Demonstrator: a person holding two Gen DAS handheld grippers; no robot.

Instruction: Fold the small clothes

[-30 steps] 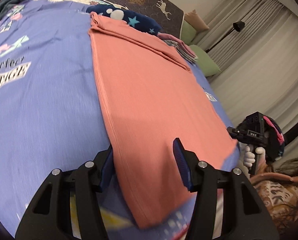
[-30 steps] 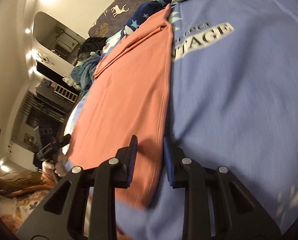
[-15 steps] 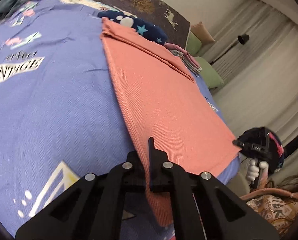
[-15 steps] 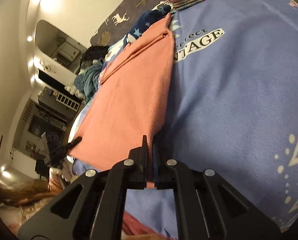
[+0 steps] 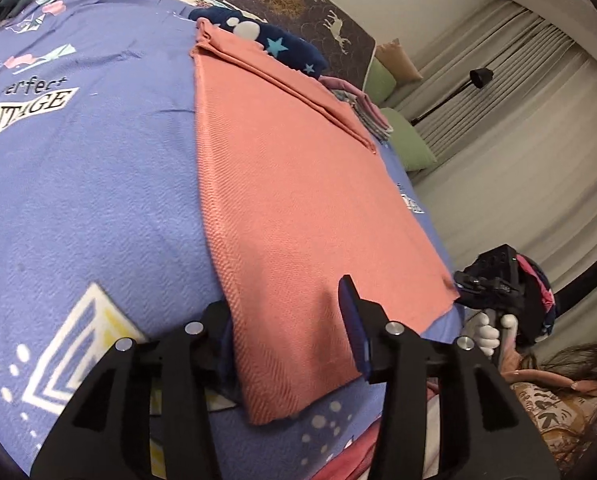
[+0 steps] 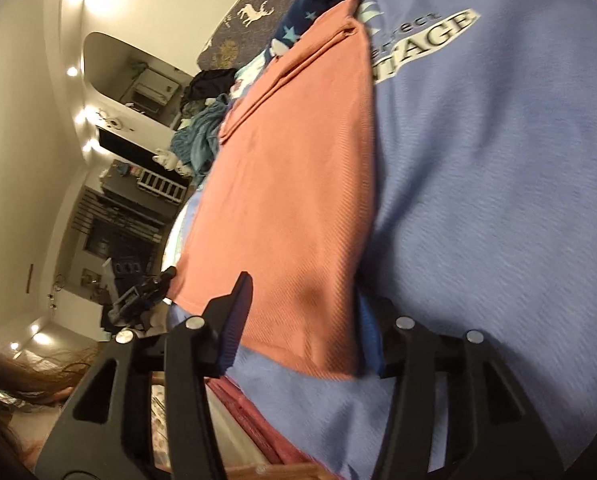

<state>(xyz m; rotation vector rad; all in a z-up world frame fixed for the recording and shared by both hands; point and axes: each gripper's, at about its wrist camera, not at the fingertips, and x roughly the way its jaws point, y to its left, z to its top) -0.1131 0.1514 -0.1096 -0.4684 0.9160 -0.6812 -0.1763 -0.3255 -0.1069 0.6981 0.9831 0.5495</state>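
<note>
A salmon-pink garment (image 5: 290, 184) lies flat on a purple bedspread (image 5: 90, 184), folded into a long panel with its far end doubled over. My left gripper (image 5: 290, 320) is open, its jaws straddling the garment's near left corner. My right gripper (image 6: 302, 312) is open, its jaws either side of the garment (image 6: 298, 184) at its near right corner. Each gripper shows in the other's view: the right one (image 5: 494, 280) just beyond the garment's other near corner, the left one (image 6: 146, 292) likewise.
A navy star-print garment (image 5: 274, 44) and a stack of folded clothes (image 5: 366, 108) lie beyond the pink one. Green pillows (image 5: 406, 140) and curtains stand at the right. A heap of teal clothing (image 6: 202, 136) lies at the bed's far side. The bed edge runs just below both grippers.
Both grippers were shut on the garment's near edge half a second ago and have opened. The garment now lies released on the bedspread.
</note>
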